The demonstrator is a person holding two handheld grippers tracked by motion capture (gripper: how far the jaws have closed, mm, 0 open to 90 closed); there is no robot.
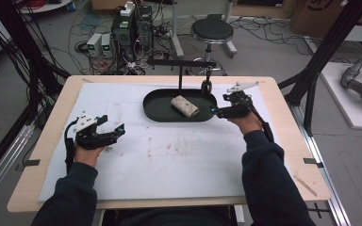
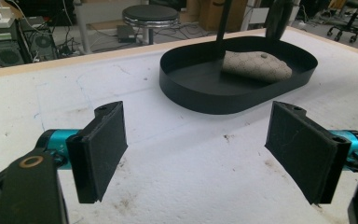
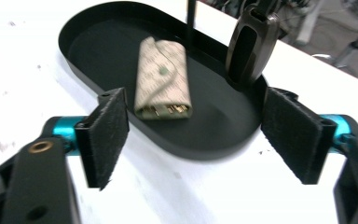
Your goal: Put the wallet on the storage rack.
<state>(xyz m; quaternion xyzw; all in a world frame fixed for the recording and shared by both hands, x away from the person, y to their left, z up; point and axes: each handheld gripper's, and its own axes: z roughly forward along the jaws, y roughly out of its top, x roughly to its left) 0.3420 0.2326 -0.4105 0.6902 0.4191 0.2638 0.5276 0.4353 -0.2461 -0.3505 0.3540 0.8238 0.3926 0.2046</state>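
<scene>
Your right gripper (image 1: 215,111) hovers just beside the right end of the black oval tray (image 1: 156,109), its jaws spread wide and holding nothing. Inside the tray, near its middle, lies a beige patterned pouch (image 3: 162,79) with a snap button, its open end facing you. A dark key fob (image 3: 251,44) hangs from a black stand (image 1: 181,63) over the tray's right end. Your left gripper (image 1: 117,132) rests on the white tabletop well to the tray's left, jaws also spread and empty. If the pouch is your target, come in low over the tray's rim, avoid the fob, and close across the pouch's narrow width.
</scene>
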